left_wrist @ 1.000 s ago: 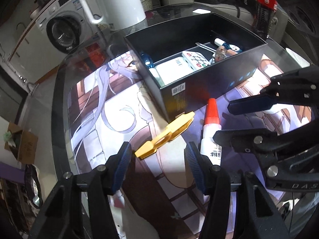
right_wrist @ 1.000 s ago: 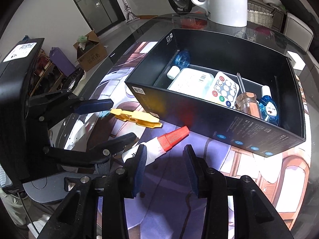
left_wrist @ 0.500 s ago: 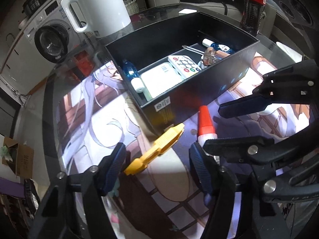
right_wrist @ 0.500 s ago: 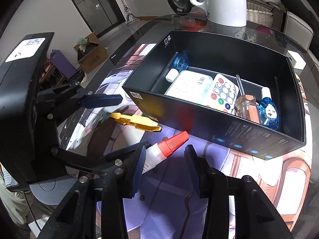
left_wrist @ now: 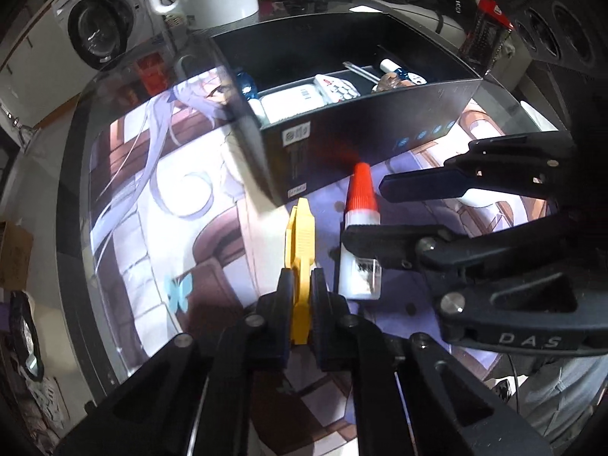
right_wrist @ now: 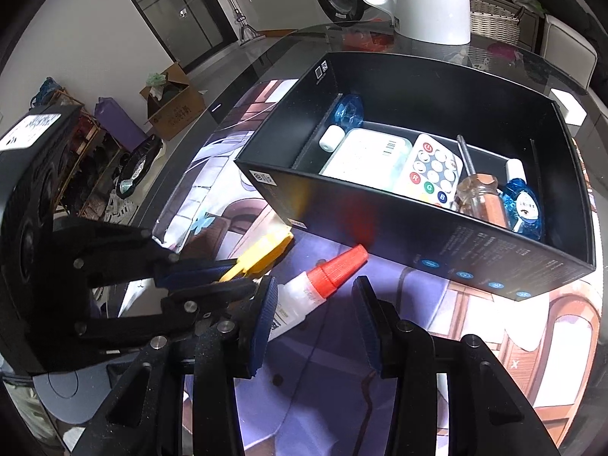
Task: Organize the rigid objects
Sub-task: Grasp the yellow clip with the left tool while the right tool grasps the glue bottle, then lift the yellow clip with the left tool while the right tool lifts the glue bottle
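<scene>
left tongs (left_wrist: 300, 300) just clamped onto the flat yellow plastic clip (left_wrist: 300, 243) on the tabletop, by the black box (right_wrist: 437, 243) | right tongs (right_wrist: 311, 313) spread around the red-capped white glue bottle (right_wrist: 323, 283), not pinching | risk: end-on grip lets clip pivot, snag box wall

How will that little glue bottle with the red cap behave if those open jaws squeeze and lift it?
The glue bottle looks small and plastic, so it is probably light. Its rounded body lies flat on the printed mat, so a nudge might roll it. The red cap tapers, so gripping there could slip; the white body seems safer.
</scene>
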`<state>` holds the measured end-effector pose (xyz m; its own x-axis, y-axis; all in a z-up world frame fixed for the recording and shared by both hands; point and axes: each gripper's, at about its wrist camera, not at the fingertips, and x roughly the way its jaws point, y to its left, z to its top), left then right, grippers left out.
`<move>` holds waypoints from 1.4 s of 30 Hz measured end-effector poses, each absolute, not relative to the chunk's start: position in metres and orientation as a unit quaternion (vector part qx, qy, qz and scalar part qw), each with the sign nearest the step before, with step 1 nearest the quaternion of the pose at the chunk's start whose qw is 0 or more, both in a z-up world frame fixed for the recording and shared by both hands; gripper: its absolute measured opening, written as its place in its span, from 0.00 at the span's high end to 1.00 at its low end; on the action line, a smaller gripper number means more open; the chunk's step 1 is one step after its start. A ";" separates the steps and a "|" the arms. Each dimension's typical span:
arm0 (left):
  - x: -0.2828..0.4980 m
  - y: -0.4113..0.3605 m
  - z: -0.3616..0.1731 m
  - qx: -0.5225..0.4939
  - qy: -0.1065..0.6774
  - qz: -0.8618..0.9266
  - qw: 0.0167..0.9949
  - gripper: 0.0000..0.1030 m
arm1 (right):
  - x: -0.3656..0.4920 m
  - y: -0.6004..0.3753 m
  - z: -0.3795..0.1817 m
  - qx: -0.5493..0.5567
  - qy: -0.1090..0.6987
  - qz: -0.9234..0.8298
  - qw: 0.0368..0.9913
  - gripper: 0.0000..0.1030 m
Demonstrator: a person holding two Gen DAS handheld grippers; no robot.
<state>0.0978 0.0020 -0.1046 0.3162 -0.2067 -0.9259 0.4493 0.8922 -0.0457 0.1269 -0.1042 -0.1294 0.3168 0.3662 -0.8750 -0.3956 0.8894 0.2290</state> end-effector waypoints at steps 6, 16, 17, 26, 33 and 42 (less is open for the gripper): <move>0.089 0.007 -0.108 0.120 0.547 -0.182 0.808 0.93 | 0.125 -0.088 -0.135 -0.029 0.537 0.237 0.809 0.52; 0.089 0.009 -0.112 0.120 0.543 -0.180 0.811 0.91 | 0.109 -0.098 -0.138 -0.093 0.530 0.247 0.806 0.55; 0.090 0.007 -0.112 0.122 0.543 -0.180 0.811 0.91 | 0.107 -0.101 -0.138 -0.098 0.530 0.246 0.806 0.57; 0.093 -0.022 -0.110 0.135 0.540 -0.199 0.807 0.93 | 0.096 -0.129 -0.138 -0.114 0.533 0.239 0.803 0.75; 0.094 -0.037 -0.110 0.131 0.541 -0.190 0.809 0.91 | 0.097 -0.137 -0.139 -0.108 0.526 0.239 0.809 0.62; 0.093 -0.035 -0.110 0.139 0.534 -0.186 0.813 0.85 | 0.104 -0.128 -0.138 -0.147 0.515 0.220 0.815 0.77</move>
<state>0.0925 -0.0352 -0.1105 0.3601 -0.1547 -0.9200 0.4514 0.8919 0.0267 0.1037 -0.1277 -0.1384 0.3729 0.2070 -0.9045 -0.5103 0.8599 -0.0136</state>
